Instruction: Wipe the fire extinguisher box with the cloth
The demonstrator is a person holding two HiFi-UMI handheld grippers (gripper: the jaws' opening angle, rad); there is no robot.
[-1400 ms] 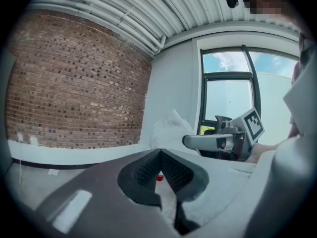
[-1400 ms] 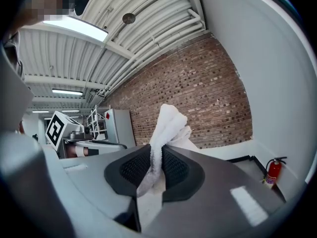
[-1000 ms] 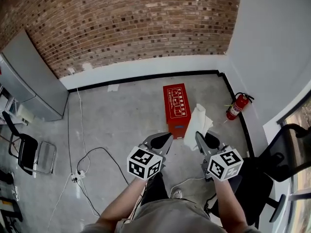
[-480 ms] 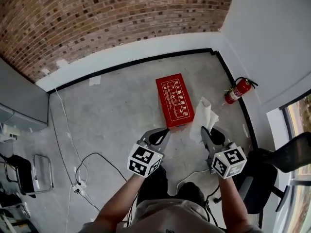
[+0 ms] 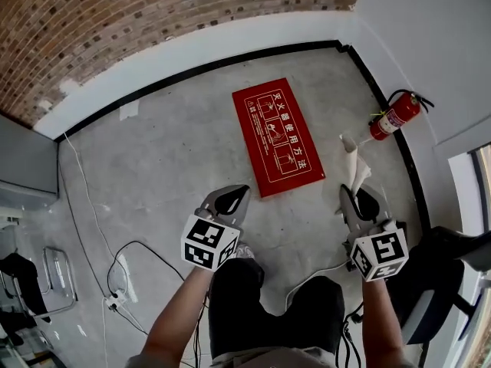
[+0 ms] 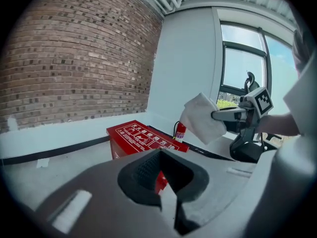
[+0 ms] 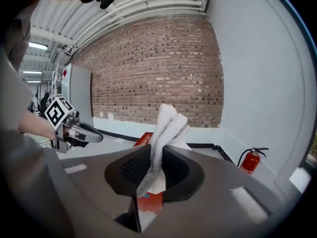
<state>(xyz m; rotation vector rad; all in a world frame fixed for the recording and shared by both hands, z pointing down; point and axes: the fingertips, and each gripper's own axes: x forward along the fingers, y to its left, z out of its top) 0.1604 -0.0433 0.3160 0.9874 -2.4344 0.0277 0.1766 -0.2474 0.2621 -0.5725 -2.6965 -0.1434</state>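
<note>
Right gripper view, right tongs (image 7: pixel 152 163) pinching cloth (image 7: pixel 167 125)

The fire extinguisher box (image 5: pixel 278 138) is seen in red with white print, and the cloth (image 5: pixel 356 165) in white. At two o'clock a red fire extinguisher (image 5: pixel 395 116) is shown on the grey floor (image 5: pixel 169 167).

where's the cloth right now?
Head view, right side: the white cloth is pinched in the right gripper, held off the floor between the red fire extinguisher box and the fire extinguisher by the wall.
</note>
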